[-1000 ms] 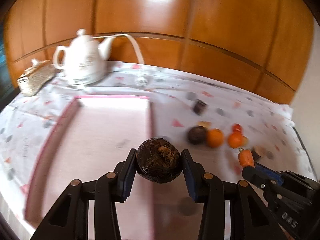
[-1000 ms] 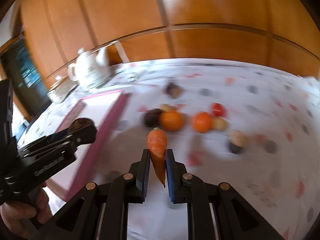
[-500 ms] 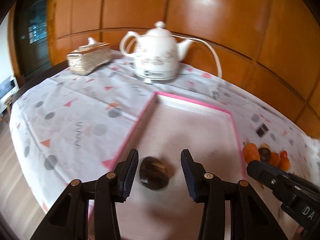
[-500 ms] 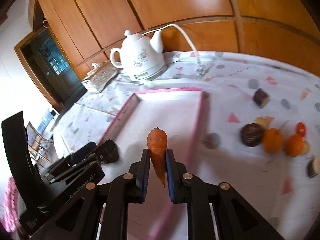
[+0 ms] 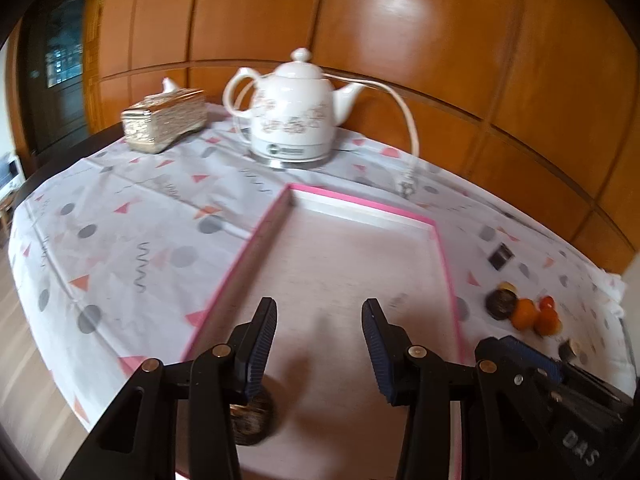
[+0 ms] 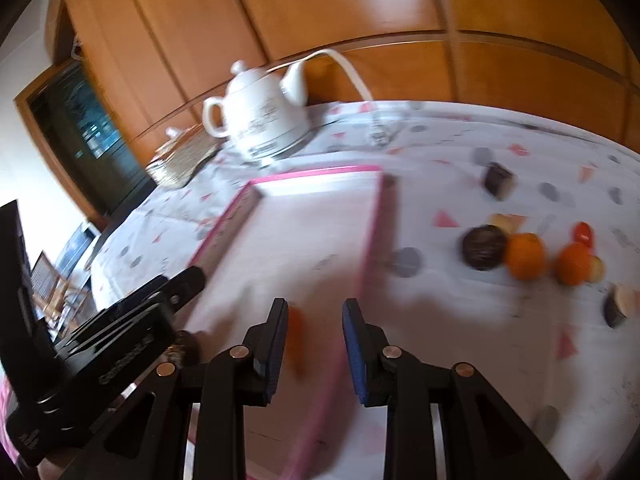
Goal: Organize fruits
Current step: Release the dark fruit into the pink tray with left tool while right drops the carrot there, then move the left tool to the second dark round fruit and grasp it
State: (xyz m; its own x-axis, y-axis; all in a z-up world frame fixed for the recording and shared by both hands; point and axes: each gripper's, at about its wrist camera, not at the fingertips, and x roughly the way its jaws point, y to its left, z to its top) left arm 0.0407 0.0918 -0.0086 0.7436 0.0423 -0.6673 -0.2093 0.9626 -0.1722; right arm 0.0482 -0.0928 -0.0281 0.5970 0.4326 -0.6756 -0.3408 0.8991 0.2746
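Wood-panelled cabinet doors back a round table under a white tablecloth [image 5: 132,216] printed with grey dots and pink triangles. On it lies a shallow pink-rimmed tray [image 5: 444,256], its long axis running away from both cameras toward a white ceramic kettle [image 5: 294,114] with a trailing cord, and a gold tissue box [image 5: 164,120] sits left of the kettle. Over the near end of the tray the left gripper [image 5: 320,340] has its jaws spread wide with nothing between them; a dark round fruit [image 5: 250,416] rests on the tray floor just below and partly behind its left finger. From the right wrist view, the right gripper [image 6: 314,340] also stands parted and grips nothing, and the carrot [image 6: 295,334] shows as an orange blur just inside its left finger, over the tray near the right rim; the blur is too strong to tell which way its tip points, or whether it rests on the tray. Right of the tray, well apart from it, loose pieces sit on the cloth: another dark round fruit [image 6: 482,247], 2 oranges [image 6: 526,256], a small red fruit [image 6: 583,232], and a dark cut piece [image 6: 498,180] farther back.
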